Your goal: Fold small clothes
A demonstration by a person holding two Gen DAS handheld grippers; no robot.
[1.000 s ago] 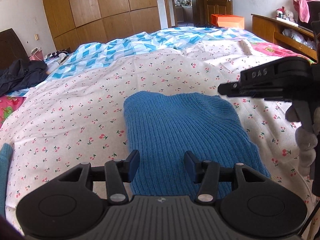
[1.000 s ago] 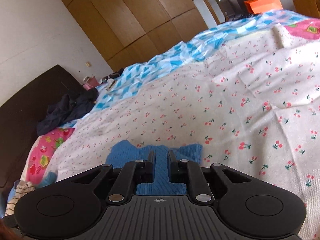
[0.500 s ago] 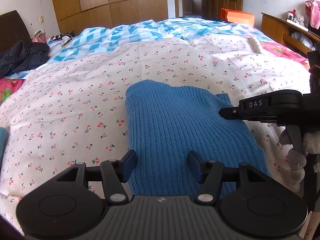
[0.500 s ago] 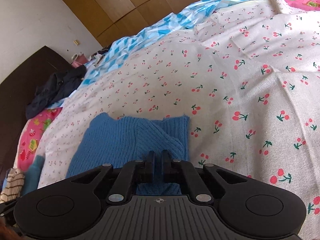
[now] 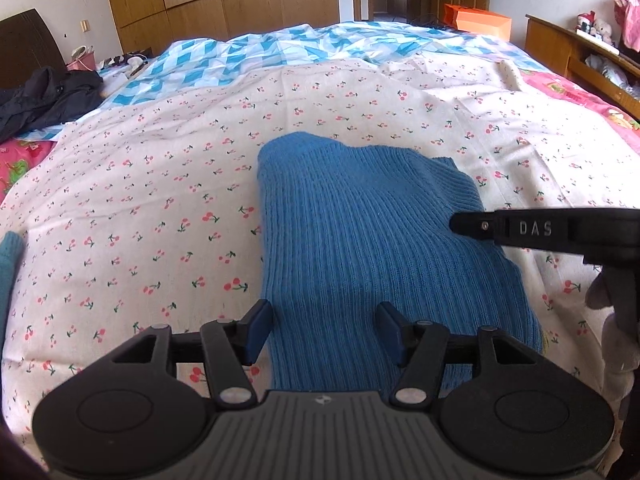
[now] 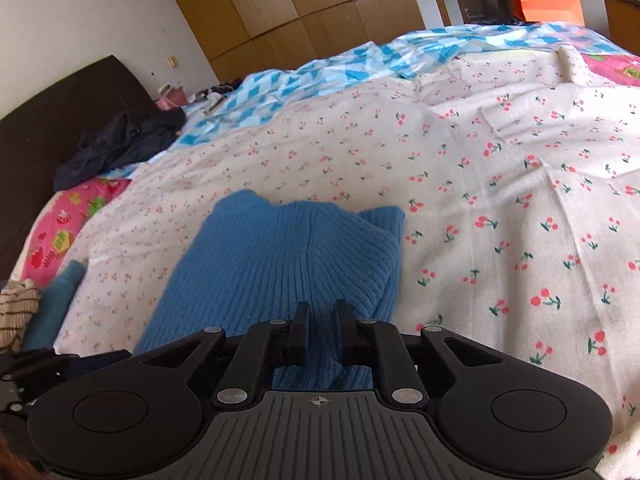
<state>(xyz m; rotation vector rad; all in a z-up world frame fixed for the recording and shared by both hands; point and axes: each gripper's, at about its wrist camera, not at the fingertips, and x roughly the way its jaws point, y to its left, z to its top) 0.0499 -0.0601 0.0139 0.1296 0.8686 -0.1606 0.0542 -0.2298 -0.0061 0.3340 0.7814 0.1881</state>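
Note:
A blue ribbed knit garment (image 5: 372, 240) lies folded on the cherry-print bedsheet (image 5: 140, 208); it also shows in the right wrist view (image 6: 280, 264). My left gripper (image 5: 326, 330) is open and empty, its fingers spread just above the garment's near edge. My right gripper (image 6: 320, 332) sits over the garment's near right part with its jaws a small gap apart and blue knit showing between them. From the left wrist view its finger (image 5: 520, 228) reaches in over the garment's right edge.
A dark jacket (image 5: 44, 96) lies at the far left by the dark headboard (image 6: 60, 120). A blue-and-white quilt (image 5: 280, 52) covers the far bed. Teal and striped clothes (image 6: 36, 312) lie at the near left. A wooden shelf (image 5: 580, 52) stands at the right.
My right gripper has come down over the garment's right side and its jaws have parted slightly. The folded-over top layer now lies flat. My left gripper has tilted down, staying open.

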